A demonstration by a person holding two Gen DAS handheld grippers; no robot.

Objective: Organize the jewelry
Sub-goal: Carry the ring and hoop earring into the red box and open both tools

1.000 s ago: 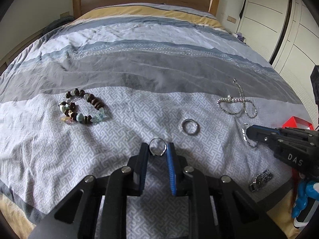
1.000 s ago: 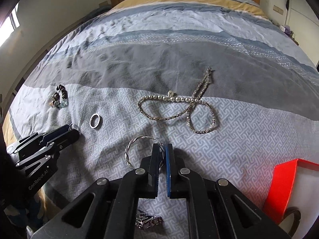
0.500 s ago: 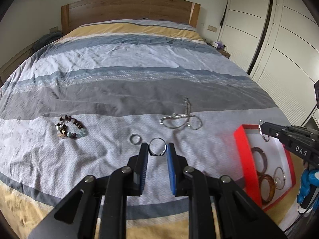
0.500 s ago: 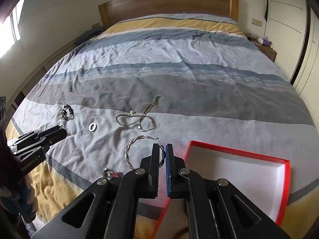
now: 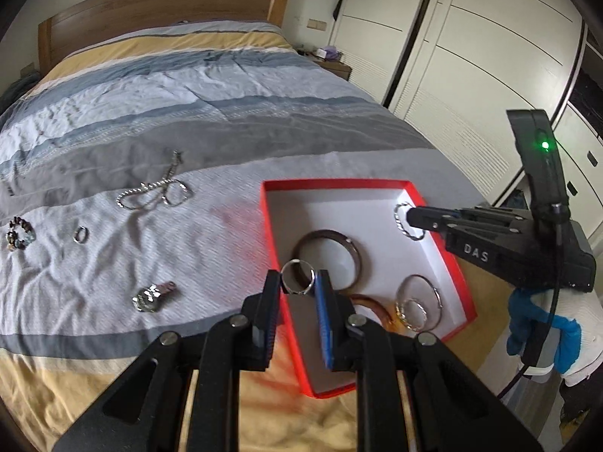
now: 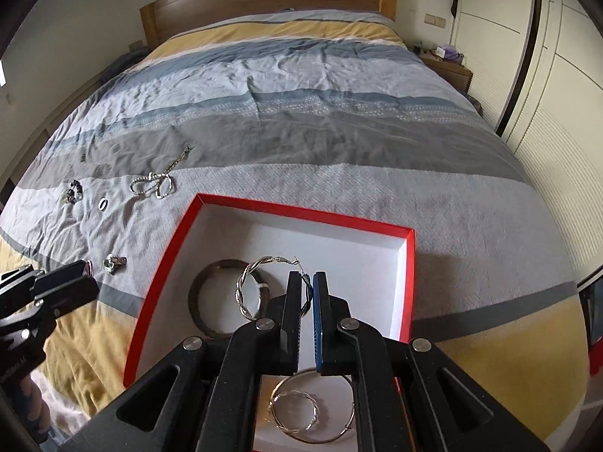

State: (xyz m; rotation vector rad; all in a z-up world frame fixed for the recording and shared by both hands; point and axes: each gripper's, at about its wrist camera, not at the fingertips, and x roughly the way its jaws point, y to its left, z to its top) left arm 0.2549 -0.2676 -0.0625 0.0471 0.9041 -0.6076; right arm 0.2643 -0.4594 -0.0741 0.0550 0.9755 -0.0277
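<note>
Both grippers are now over the red box point(image 6: 407, 263) instead of over the patterned grey part of the bedspread point(image 5: 211, 233) where they were a second ago. The left gripper point(image 5: 297, 282) carries its silver ring point(image 5: 297, 280) above the box's near left wall, over the dark bangle point(image 5: 327, 260) inside. The right gripper point(image 6: 306, 282) holds the twisted hoop earring point(image 6: 250, 288) above the white floor of the box. The necklace point(image 5: 152, 194), small ring point(image 5: 80, 234) and bead bracelet point(image 5: 19, 233) now lie well off to the left.

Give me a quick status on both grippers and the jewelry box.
Left gripper shut on thin silver ring, right gripper shut on twisted silver hoop earring. Both above red-rimmed white box. Nothing blocking.
</note>
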